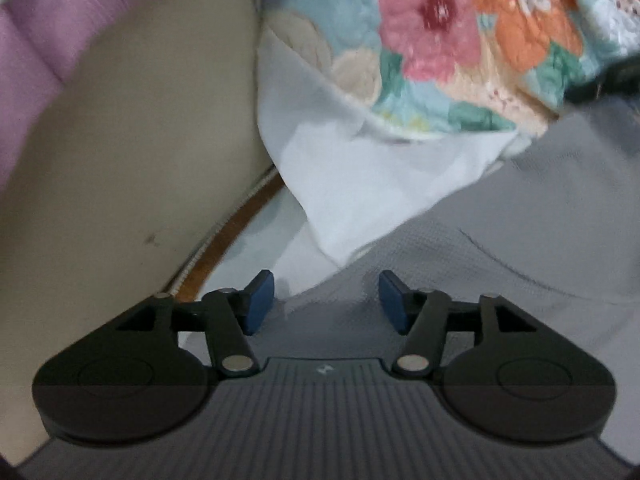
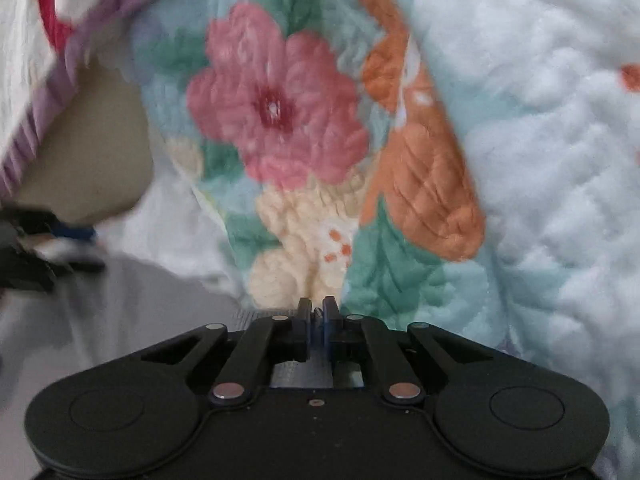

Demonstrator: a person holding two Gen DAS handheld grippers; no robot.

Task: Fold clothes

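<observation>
A pale grey waffle-knit garment lies spread on the bed and fills the lower right of the left wrist view. My left gripper hovers over its near edge, open, with nothing between the blue pads. In the right wrist view the same grey garment lies at lower left. My right gripper has its jaws almost together, and a thin fold of the grey cloth shows between them. The left gripper appears blurred at the left edge of that view.
A floral quilt with pink and orange flowers lies bunched right behind the garment, floral quilt. White cloth lies beside it. Purple knit fabric and a beige surface are at the left, with a brown edge strip.
</observation>
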